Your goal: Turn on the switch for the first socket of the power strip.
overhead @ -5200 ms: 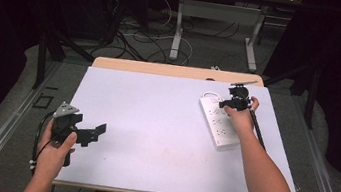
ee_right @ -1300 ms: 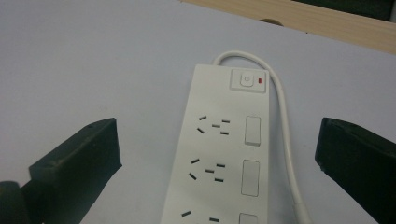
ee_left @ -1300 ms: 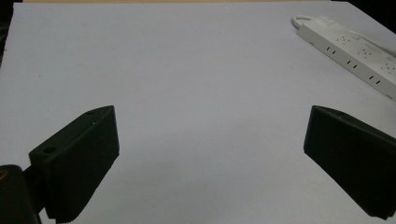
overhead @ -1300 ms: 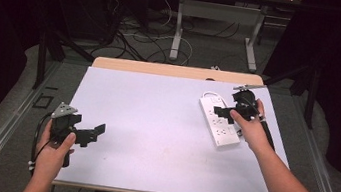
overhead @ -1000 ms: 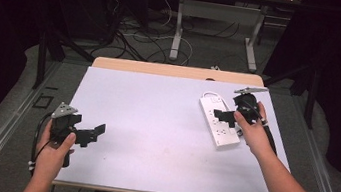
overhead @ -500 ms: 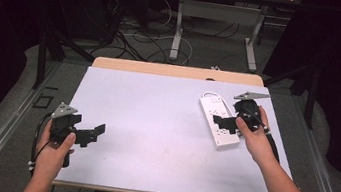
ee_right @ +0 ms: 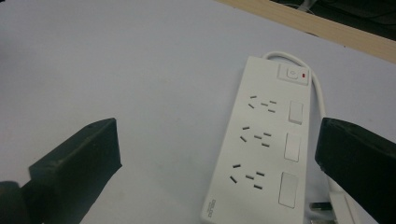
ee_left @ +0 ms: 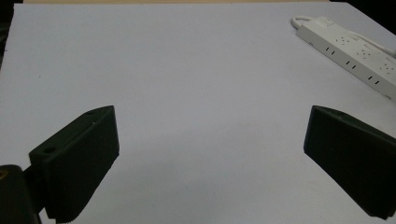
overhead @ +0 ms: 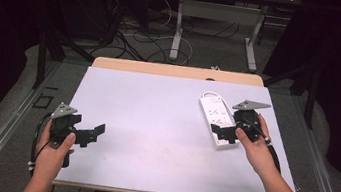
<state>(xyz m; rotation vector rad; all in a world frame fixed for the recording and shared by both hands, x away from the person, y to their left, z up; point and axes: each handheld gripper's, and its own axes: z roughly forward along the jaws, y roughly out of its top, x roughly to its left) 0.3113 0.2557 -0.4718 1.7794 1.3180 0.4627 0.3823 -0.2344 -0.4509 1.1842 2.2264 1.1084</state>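
A white power strip (overhead: 217,117) with three socket groups lies on the right part of the white tabletop (overhead: 154,124), its cord looping at the far end. My right gripper (overhead: 224,127) hovers over the strip's near end, jaws open and holding nothing. In the right gripper view the power strip (ee_right: 266,140) lies between the spread jaws of the right gripper (ee_right: 219,163), with a plug (ee_right: 322,207) beside its near right corner. My left gripper (overhead: 91,134) rests open at the near left. The left gripper (ee_left: 210,158) view has the power strip (ee_left: 355,60) far off.
A wooden table edge (overhead: 177,70) shows beyond the white sheet. Metal rails run along both sides of the table, and cables and desk legs (overhead: 177,31) lie on the floor behind it. The right gripper's cable (overhead: 275,158) trails by the forearm.
My right gripper has drawn back along the power strip from its far end to its near end. The left gripper has stayed still.
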